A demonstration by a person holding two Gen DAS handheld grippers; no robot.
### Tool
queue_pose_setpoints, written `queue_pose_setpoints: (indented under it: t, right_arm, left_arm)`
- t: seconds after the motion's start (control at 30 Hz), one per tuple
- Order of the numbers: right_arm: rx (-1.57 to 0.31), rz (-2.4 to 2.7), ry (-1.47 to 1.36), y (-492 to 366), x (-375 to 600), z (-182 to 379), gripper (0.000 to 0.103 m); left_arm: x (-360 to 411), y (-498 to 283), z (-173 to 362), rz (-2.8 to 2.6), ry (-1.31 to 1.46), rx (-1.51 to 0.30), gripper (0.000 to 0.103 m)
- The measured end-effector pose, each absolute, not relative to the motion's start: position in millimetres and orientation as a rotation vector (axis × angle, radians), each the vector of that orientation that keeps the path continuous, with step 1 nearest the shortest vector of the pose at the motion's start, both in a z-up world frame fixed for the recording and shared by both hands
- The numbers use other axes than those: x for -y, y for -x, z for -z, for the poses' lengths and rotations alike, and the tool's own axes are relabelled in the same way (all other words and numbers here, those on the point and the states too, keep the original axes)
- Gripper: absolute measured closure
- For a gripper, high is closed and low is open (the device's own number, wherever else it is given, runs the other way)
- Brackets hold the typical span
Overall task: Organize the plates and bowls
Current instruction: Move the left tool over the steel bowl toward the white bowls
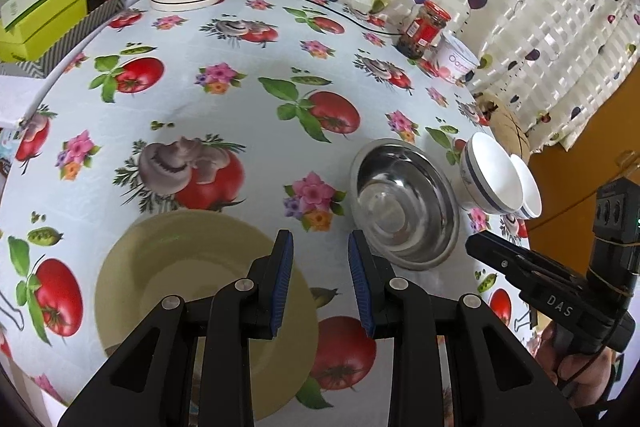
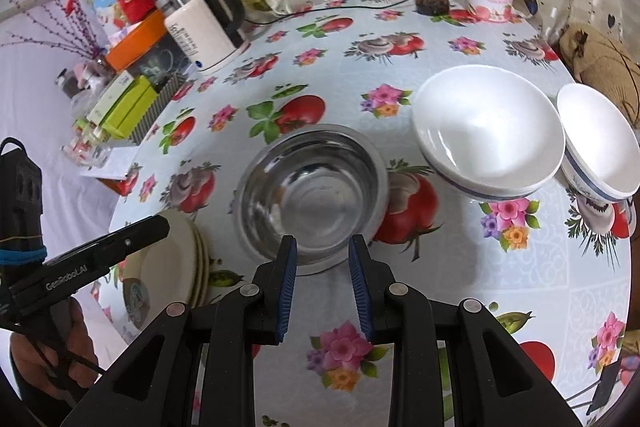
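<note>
My right tool, jaws narrowly apart and empty, hovered just short of the steel bowl at frame centre, while my equally narrow, empty left tool hung over what looked like stacked plates at lower left.

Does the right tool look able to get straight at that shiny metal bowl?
Probably yes. The right tool hangs open and empty just short of the metal bowl, with nothing between them; the white bowls stand off to one side.
</note>
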State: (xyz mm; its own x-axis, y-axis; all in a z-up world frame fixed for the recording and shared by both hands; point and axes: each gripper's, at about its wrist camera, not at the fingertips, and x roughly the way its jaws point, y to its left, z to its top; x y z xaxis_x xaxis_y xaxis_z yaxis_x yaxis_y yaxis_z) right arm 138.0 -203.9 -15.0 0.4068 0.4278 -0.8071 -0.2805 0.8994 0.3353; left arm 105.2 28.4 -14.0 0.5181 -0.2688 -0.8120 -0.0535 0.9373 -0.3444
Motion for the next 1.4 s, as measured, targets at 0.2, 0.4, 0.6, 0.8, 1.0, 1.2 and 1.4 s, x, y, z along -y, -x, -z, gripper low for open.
queue_pose_setpoints:
  t: [0.2, 0.4, 0.6, 0.8, 1.0, 1.2, 1.4]
  right_arm:
    - [-1.085, -0.432, -0.165, -146, 209, 25, 0.077]
    - [-1.115, -0.404, -0.193, -158, 214, 37, 0.077]
    - [-1.131, -0.385, -0.215, -166, 218, 45, 0.077]
    - [-1.14, -0.393, -0.233, -175, 219, 51, 0.077]
    - [-1.144, -0.413, -0.245, -178, 218, 56, 0.078]
    - [-1.138, -0.423, -0.236, -173, 218, 55, 0.084]
    - [-1.136, -0.406, -0.227, -160, 225, 51, 0.085]
  left_arm:
    - [-25, -117, 21, 0.127, 0.338, -1.04, 0.073]
    - [-17, -132, 27, 0.145, 0.334, -1.054, 0.073]
    - [-4, -150, 33, 0.166, 0.329, -1.069, 0.073]
    - [7, -164, 42, 0.165, 0.321, -1.087, 0.073]
    - [16, -167, 50, 0.19, 0.295, -1.111, 0.073]
    - [29, -162, 51, 0.215, 0.261, -1.123, 0.073]
    - [39, -147, 52, 0.235, 0.236, -1.142, 0.073]
